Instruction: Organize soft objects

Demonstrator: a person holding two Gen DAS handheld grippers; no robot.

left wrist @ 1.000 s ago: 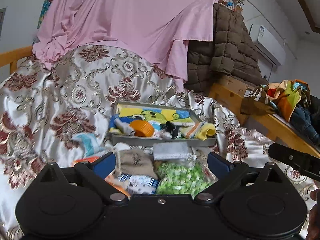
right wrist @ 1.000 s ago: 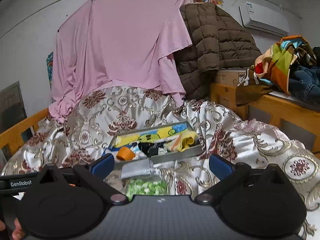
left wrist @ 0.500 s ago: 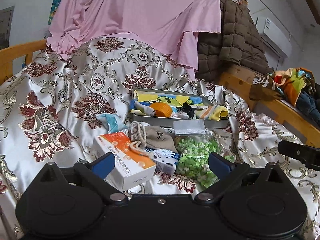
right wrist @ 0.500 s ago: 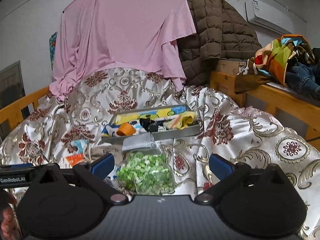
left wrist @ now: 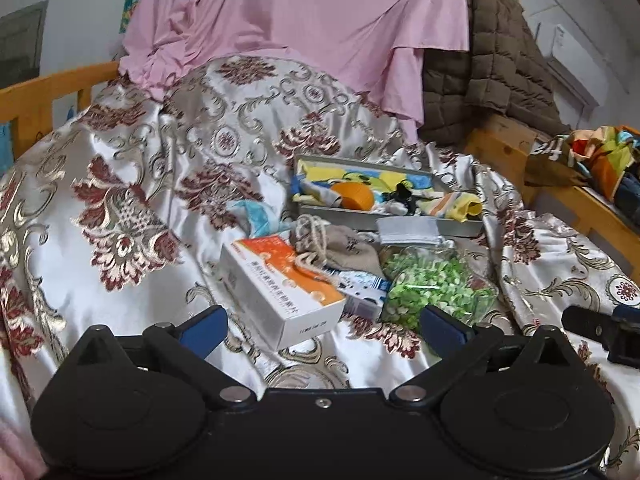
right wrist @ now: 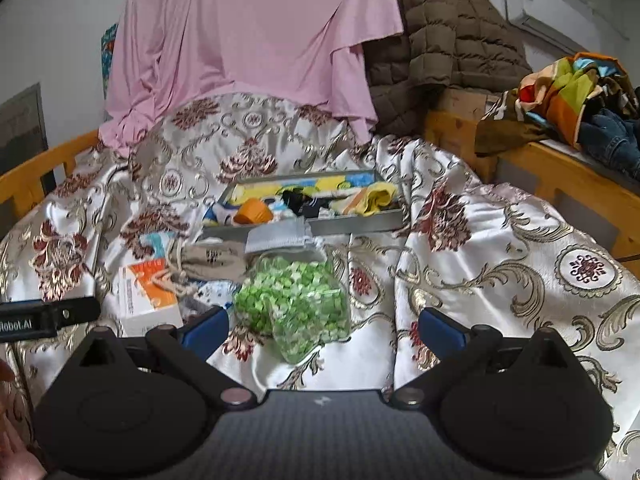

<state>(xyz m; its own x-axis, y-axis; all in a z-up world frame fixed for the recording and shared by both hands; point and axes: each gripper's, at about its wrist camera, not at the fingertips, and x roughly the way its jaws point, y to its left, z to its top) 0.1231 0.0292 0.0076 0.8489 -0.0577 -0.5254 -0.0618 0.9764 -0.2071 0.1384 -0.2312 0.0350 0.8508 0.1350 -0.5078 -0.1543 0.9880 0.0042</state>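
A grey tray (left wrist: 436, 227) (right wrist: 352, 227) sits on the patterned bedspread and holds socks, an orange item (left wrist: 354, 196) and a yellow cloth (right wrist: 378, 199). In front of it lie a beige drawstring pouch (left wrist: 340, 250) (right wrist: 212, 260), a grey folded cloth (left wrist: 408, 230) (right wrist: 276, 238), a clear bag of green pieces (left wrist: 432, 288) (right wrist: 296, 300), and an orange-and-white box (left wrist: 284, 288) (right wrist: 146, 292). My left gripper (left wrist: 324, 326) is open and empty, above the box's near end. My right gripper (right wrist: 322, 326) is open and empty, just short of the green bag.
A light blue cloth (left wrist: 256, 214) lies left of the tray. A small blue-and-white packet (left wrist: 362, 288) sits under the pouch. A pink sheet (right wrist: 248, 40) and brown quilted jacket (right wrist: 440, 40) hang behind. Wooden bed rails (right wrist: 560, 176) with piled clothes stand at right.
Both grippers have pulled back and tilted down, so the box, pouch and green bag now show in full ahead of them. Both stay open and empty.
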